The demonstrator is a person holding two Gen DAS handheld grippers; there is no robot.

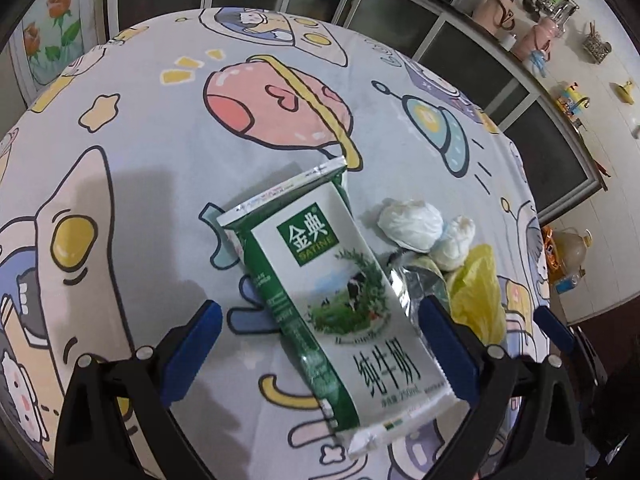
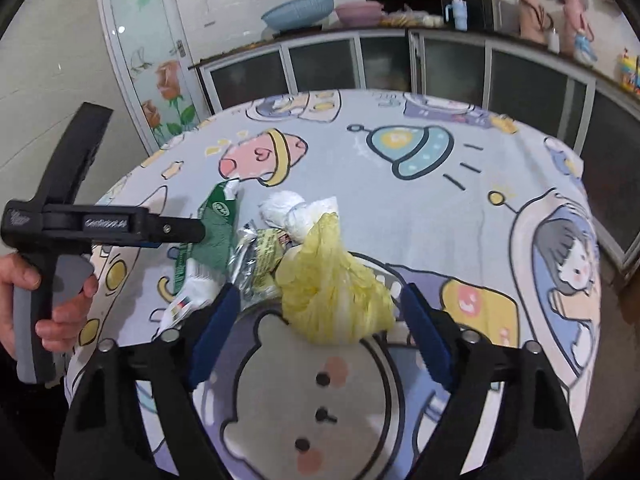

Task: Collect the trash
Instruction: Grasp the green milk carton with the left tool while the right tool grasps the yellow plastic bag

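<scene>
A flattened green-and-white milk carton (image 1: 340,300) lies on the cartoon-print tablecloth (image 1: 160,208) between the fingers of my left gripper (image 1: 320,344), which is open; the left pad stands well clear of it. To its right sit two white tissue wads (image 1: 410,224), a silver foil wrapper (image 1: 416,280) and a yellow plastic bag (image 1: 476,292). In the right wrist view the yellow bag (image 2: 332,292) sits between the blue pads of my open right gripper (image 2: 322,336), with small gaps on both sides. The left gripper (image 2: 188,231), held by a hand (image 2: 60,312), hovers over the carton (image 2: 216,236).
Glass-door cabinets (image 2: 320,64) line the wall behind the round table, with basins (image 2: 298,12) and pink flasks (image 2: 534,14) on the counter. A door with a rose print (image 2: 160,80) is at the left. The table edge (image 2: 592,208) drops off at the right. An oil bottle (image 1: 568,252) stands on the floor.
</scene>
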